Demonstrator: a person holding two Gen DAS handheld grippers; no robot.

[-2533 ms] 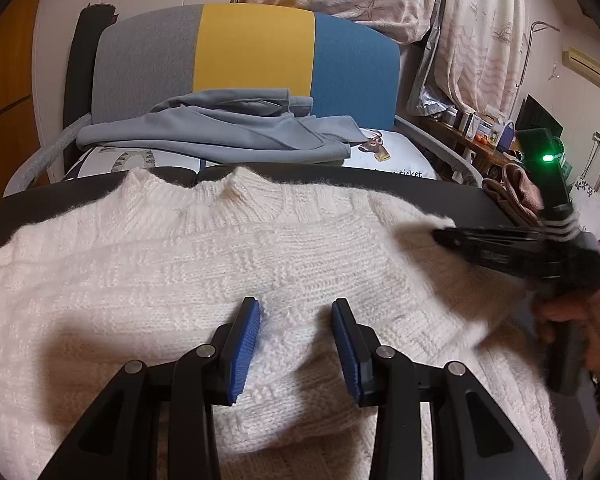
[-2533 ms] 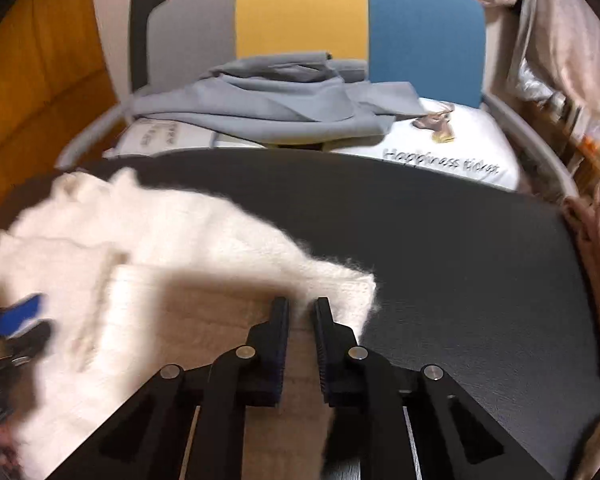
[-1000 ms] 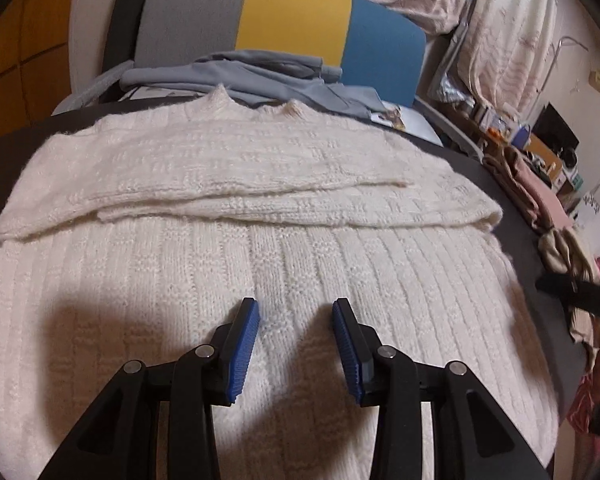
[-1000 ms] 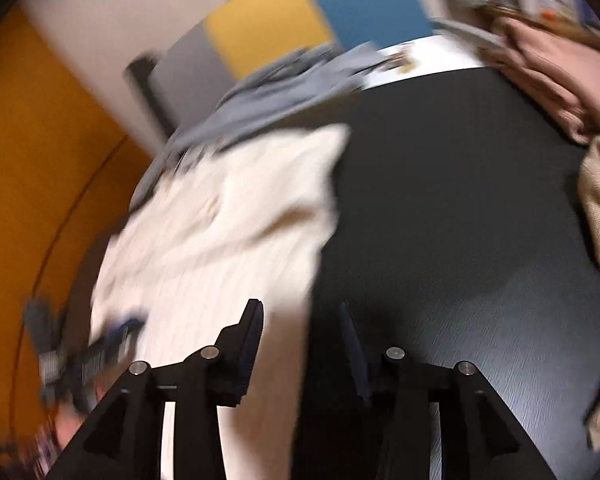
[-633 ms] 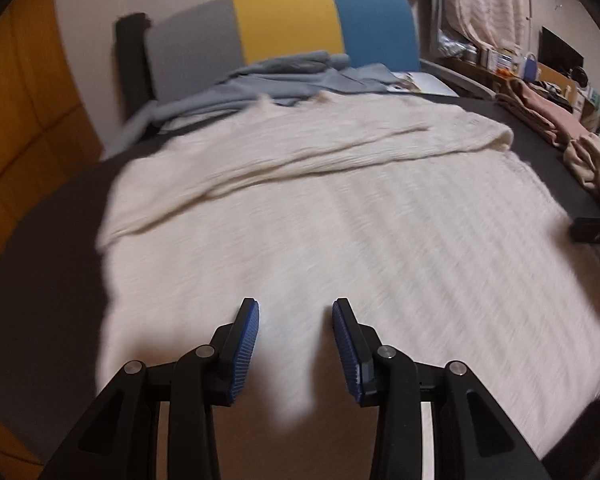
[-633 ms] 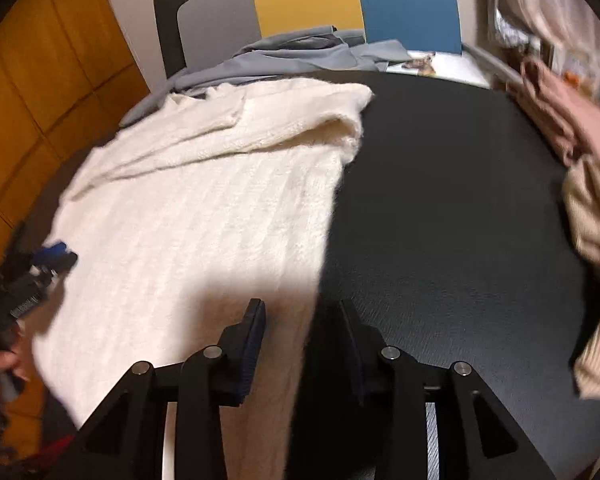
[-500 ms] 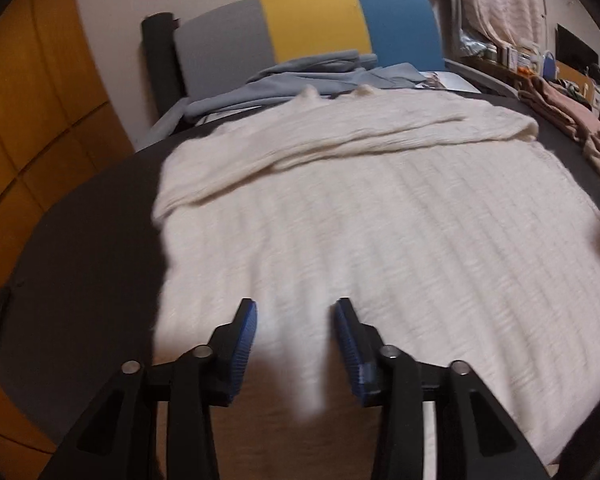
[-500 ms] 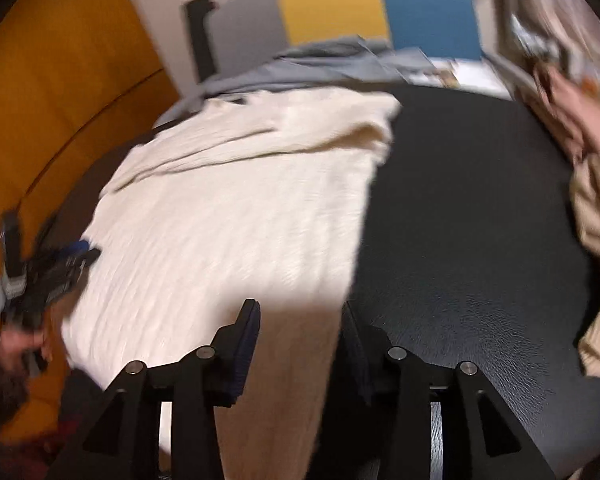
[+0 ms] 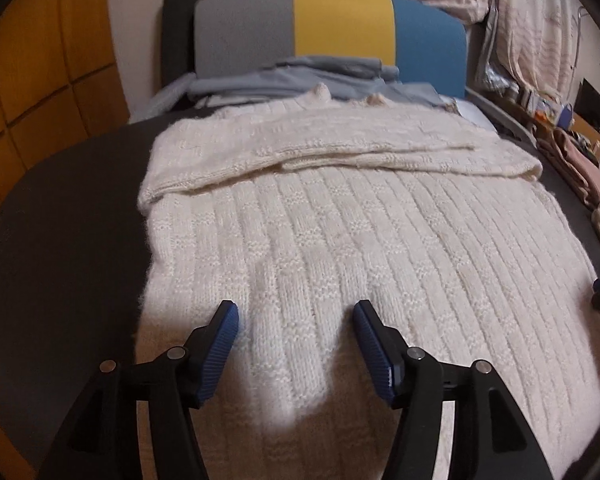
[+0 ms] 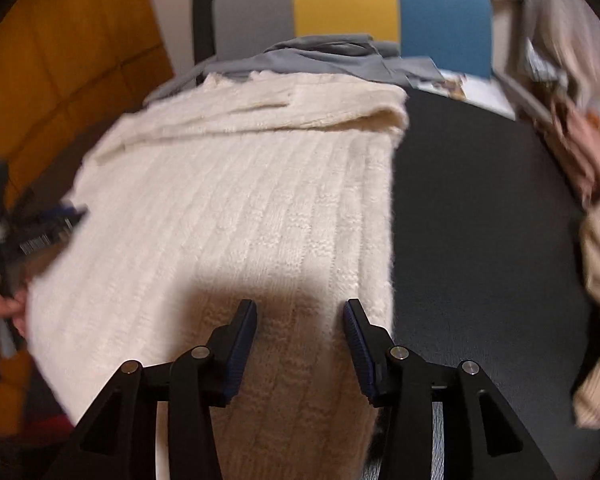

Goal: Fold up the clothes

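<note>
Item one: a cream cable-knit sweater [image 9: 340,240], which we find spread flat on the black table [image 9: 60,240]. Its collar end points toward the far edge, and both sleeves lie folded across the chest as a band at the far end. The hem end is nearest the cameras and runs out of the bottom of both views.

Item two: the left gripper [image 9: 296,336], blue-padded, jaws spread wide. It holds nothing and sits above the near part of the sweater, toward the garment's left edge. We cannot tell whether the pads touch the knit.

Item three: the right gripper [image 10: 300,332], likewise released and empty, over the near part of the sweater just inside its right edge (the bare table shows directly beside its right finger). In this view we also see the other gripper [image 10: 40,232] at the far left, blurred, with a hand [image 10: 4,312] on it.

Item four: a chair [image 9: 332,28] behind the table, its back panelled grey, yellow and blue, with grey-blue garments [image 9: 300,76] piled on the seat.

Item five: pinkish and beige clothes [image 9: 580,176] heaped at the table's right edge, apart from the sweater.
</note>
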